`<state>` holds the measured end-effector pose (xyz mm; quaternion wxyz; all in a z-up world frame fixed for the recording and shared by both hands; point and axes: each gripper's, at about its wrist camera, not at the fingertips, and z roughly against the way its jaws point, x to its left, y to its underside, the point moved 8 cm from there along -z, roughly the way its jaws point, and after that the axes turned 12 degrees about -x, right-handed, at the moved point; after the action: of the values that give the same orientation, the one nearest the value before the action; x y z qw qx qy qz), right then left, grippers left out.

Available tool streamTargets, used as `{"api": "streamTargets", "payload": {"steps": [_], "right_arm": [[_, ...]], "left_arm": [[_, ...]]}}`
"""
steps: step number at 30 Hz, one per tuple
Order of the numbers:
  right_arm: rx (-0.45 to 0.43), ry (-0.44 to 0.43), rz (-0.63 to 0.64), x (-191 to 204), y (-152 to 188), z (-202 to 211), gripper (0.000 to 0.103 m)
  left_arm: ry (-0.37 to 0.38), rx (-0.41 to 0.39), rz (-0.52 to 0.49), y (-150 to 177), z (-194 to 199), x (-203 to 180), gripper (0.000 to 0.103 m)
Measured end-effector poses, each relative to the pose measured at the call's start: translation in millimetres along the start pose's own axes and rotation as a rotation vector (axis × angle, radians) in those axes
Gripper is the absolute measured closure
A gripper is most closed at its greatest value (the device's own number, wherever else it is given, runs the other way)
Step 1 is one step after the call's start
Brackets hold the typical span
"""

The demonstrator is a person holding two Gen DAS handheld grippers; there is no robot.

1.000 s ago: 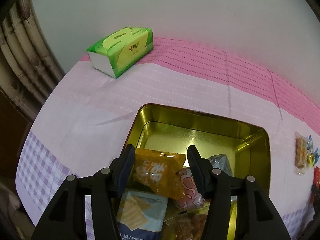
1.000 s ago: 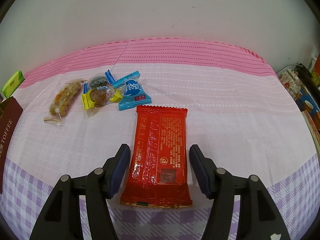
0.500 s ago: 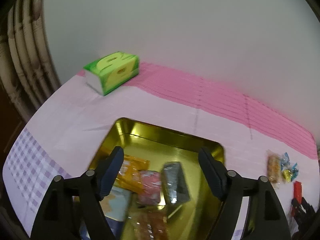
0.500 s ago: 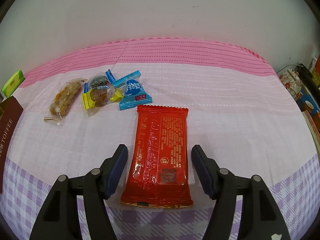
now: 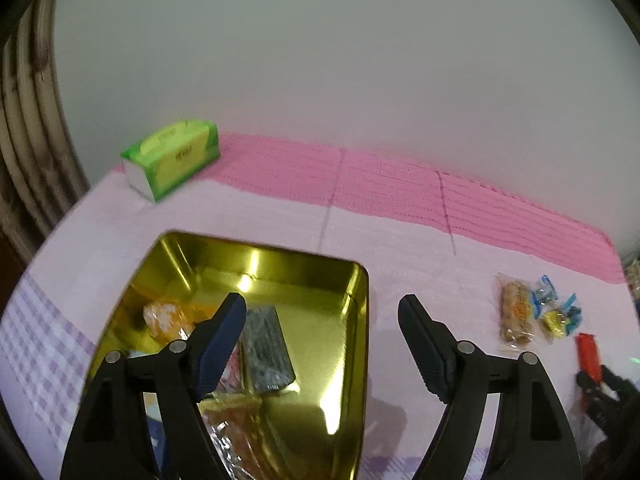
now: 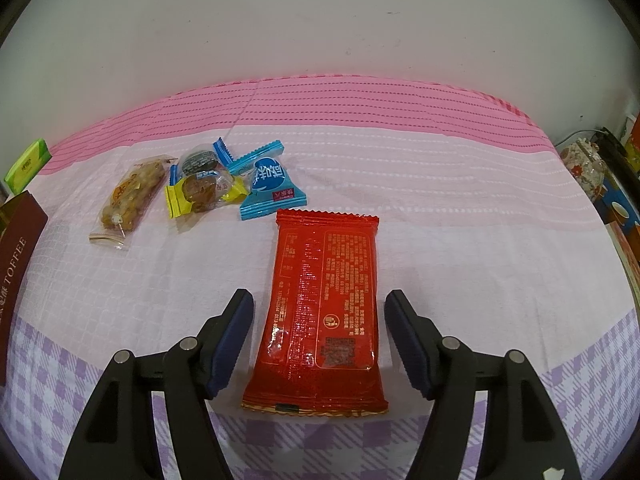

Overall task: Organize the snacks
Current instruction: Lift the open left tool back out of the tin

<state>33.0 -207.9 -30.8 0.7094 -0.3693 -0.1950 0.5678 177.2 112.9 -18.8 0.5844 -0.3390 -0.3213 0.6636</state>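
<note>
Orange snack packet (image 5: pixel 168 318) now lies loose inside gold metal tin (image 5: pixel 360 320), lower left of frame; a second ago left gripper (image 5: pixel 320 340) pinched it. Now its jaws spread wide, empty: drop done.

Right gripper (image 6: pixel 320 336) jaws opening around red foil packet (image 6: pixel 324 312), lower centre, pads not touching.

Tin's near end cut off; packets there blurred.

Both tongs (image 5: pixel 320 312) (image 6: pixel 319 308): blk plastic arms, silver pivot screws, ribbed navy pads.
</note>
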Motion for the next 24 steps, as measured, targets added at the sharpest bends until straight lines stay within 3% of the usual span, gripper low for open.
{"api": "streamTargets", "payload": {"steps": [20, 24], "right_arm": [[0.042, -0.003, -0.002, 2, 0, 2, 0.034], [0.058, -0.008, 0.007, 5, -2, 3, 0.046]], "left_arm": [[0.037, 0.034, 0.005, 20, -8, -37, 0.024], [0.062, 0.039, 0.015, 23, -4, -52, 0.024]]}}
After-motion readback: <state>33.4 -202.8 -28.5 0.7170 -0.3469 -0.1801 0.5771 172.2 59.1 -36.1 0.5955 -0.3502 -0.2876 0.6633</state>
